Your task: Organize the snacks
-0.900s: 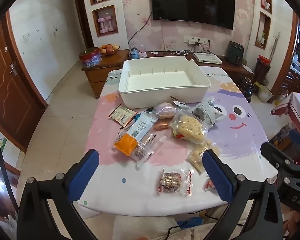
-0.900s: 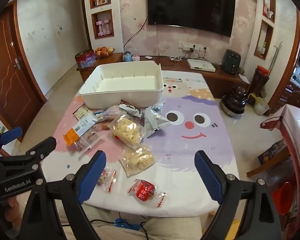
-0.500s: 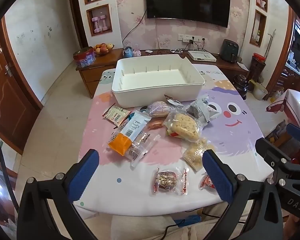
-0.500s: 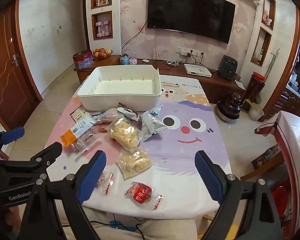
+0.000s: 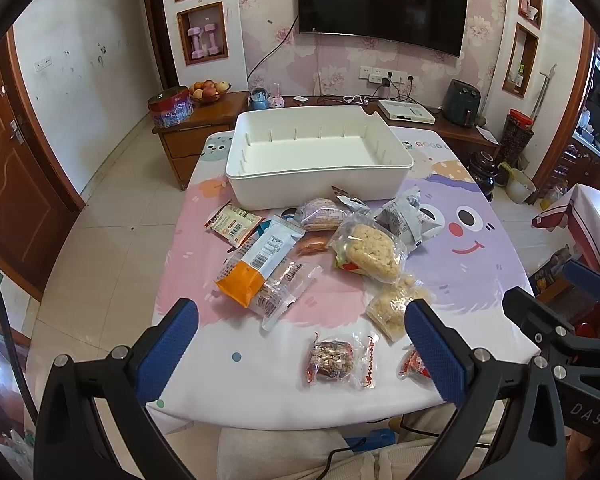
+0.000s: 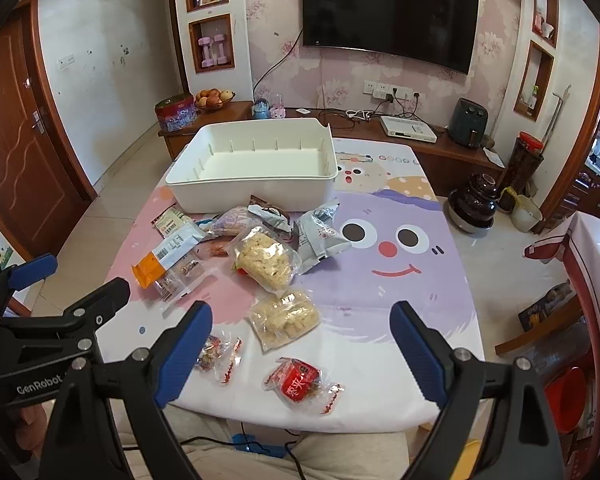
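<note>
My left gripper [image 5: 300, 332] has its jaws spread wide with nothing between them, hanging above the near edge of the table [image 5: 260, 400]. My right gripper [image 6: 302, 338] is the same: jaws spread, holding nothing, just above the near edge. In each wrist view I can see the other gripper off to the side, so the two sit side by side, apart.

Closest to my left fingers lies a clear-wrapped nut candy [image 5: 332, 360], and just right of it a small red-wrapped candy [image 6: 300, 380] sits below my right jaws. Slightly farther out is a clear bag of pale puffed pieces [image 6: 286, 316], and beyond it a bigger bag of rice cake [image 5: 370, 246]. To the left, an orange and white packet [image 5: 260, 262] overlaps a clear-wrapped biscuit pack [image 5: 286, 290]. Behind these I see a purple bun pack [image 5: 320, 218], two grey pouches [image 5: 406, 216] and a flat beige packet [image 5: 232, 224].

The white bin [image 5: 320, 160] stands at the far end of the table, open, with nothing inside; the snacks all lie on the cartoon tablecloth [image 6: 400, 280] in front of it
</note>
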Action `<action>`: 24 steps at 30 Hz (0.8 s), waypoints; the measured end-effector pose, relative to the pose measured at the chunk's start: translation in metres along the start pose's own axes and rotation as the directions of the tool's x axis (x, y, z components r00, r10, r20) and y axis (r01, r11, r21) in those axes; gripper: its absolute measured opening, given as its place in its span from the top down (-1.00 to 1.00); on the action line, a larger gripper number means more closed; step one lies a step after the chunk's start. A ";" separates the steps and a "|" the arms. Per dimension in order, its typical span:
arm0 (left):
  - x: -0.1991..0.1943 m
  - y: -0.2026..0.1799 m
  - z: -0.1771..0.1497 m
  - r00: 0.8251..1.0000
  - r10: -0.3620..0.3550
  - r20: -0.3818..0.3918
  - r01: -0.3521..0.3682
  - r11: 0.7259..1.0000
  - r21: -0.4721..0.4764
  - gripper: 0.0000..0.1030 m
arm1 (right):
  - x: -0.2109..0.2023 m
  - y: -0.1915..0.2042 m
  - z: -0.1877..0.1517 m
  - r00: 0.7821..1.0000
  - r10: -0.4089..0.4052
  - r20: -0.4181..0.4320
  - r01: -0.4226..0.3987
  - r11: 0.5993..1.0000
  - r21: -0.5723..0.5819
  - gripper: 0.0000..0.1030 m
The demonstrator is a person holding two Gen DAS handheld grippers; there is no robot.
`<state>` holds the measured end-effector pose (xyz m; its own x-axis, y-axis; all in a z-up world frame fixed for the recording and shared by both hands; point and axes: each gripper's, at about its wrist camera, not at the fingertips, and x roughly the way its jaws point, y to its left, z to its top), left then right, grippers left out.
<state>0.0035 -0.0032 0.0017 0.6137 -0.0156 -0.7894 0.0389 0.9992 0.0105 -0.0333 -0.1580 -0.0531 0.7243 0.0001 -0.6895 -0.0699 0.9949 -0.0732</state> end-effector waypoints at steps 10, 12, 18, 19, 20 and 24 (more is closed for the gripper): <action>0.001 0.000 -0.004 1.000 -0.015 -0.002 0.015 1.000 -0.005 -0.99 | 0.001 -0.002 -0.003 0.999 0.033 -0.004 -0.033 0.999 0.015 -0.76; 0.001 0.000 -0.004 1.000 -0.017 -0.004 0.017 1.000 -0.007 -0.99 | 0.001 -0.002 -0.003 0.999 0.036 0.000 -0.036 0.999 0.014 -0.76; 0.001 -0.002 -0.004 1.000 -0.015 -0.003 0.015 1.000 -0.006 -0.99 | 0.000 -0.001 -0.004 0.998 0.055 0.005 -0.055 0.998 0.012 -0.76; 0.001 -0.002 -0.005 1.000 -0.017 -0.004 0.017 1.000 -0.008 -0.99 | 0.000 -0.001 -0.005 0.999 0.053 0.005 -0.053 0.999 0.011 -0.76; 0.001 -0.002 -0.004 1.000 -0.021 -0.005 0.021 1.000 -0.008 -0.99 | 0.000 -0.001 -0.004 0.999 0.054 0.005 -0.054 0.999 0.011 -0.76; 0.003 -0.007 -0.003 0.999 -0.038 -0.012 0.038 0.999 -0.014 -0.99 | 0.000 -0.001 -0.004 0.999 0.050 0.005 -0.051 0.999 0.012 -0.76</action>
<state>0.0023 -0.0098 -0.0026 0.6026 -0.0533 -0.7963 0.0515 0.9983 -0.0279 -0.0364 -0.1593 -0.0562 0.7233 0.0509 -0.6887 -0.0983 0.9947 -0.0297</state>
